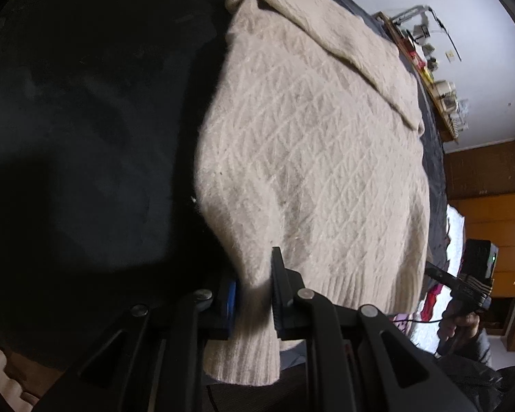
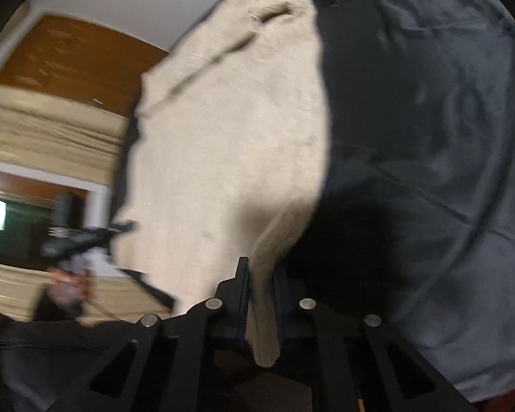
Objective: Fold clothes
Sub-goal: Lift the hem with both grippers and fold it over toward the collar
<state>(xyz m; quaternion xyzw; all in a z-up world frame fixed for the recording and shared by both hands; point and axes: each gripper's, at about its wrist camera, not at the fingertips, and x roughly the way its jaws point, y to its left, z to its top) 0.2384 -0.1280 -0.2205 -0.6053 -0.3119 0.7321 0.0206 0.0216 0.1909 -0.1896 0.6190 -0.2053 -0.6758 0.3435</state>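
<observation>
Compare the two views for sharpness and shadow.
Left wrist view: sharp, the sweater shows its knit pattern, the dark cover lies in deep shadow. Right wrist view: motion-blurred, knit smeared smooth, a heavy shadow beside the right gripper.

Cream cable-knit sweater (image 1: 309, 158), partly folded

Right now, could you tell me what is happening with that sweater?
A person is folding a cream knit sweater on a dark cloth. The left gripper is shut on a ribbed edge of it, and the right gripper is shut on another edge. One sleeve already lies folded across the body. The right view is blurred.
</observation>
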